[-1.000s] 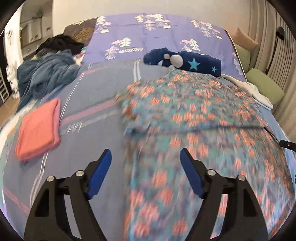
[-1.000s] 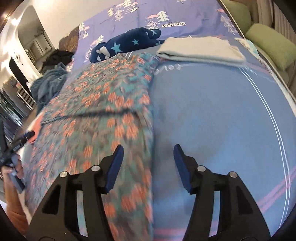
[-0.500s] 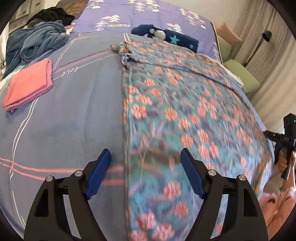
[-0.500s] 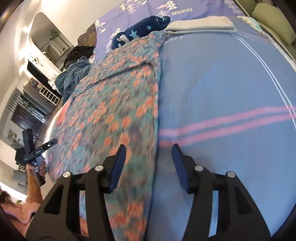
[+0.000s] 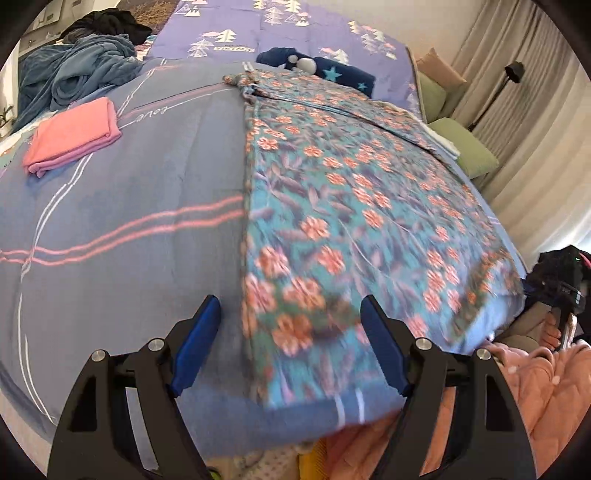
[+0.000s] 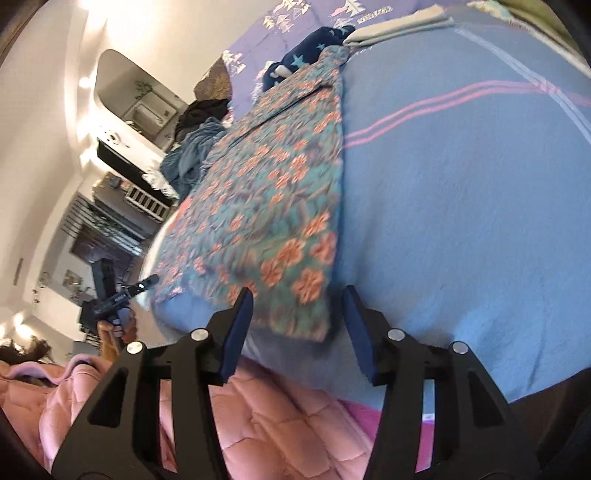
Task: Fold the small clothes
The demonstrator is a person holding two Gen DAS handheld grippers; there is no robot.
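Note:
A teal garment with orange flowers [image 5: 351, 192] lies spread flat on the blue bed cover [image 5: 129, 192], reaching from the pillows to the near edge. My left gripper [image 5: 288, 306] is open and hovers over the garment's near left corner, whose side edge runs between the fingers. In the right wrist view the same garment [image 6: 266, 199] ends in a near right corner just in front of my right gripper [image 6: 297, 295]. That gripper is open too, and its pads touch nothing.
A folded pink cloth [image 5: 74, 136] and a heap of blue blanket [image 5: 74, 74] lie at the left. A navy star-print item [image 5: 332, 70] is by the pillows, a folded white cloth [image 6: 399, 26] at the right. Green cushions [image 5: 465, 147] flank the bed. The person's pink quilted clothing [image 6: 277, 424] is below.
Both grippers have drawn back along the garment's two sides to the near edge of the bed and tipped downward. The garment's near hem and the person's pink clothing have come into view.

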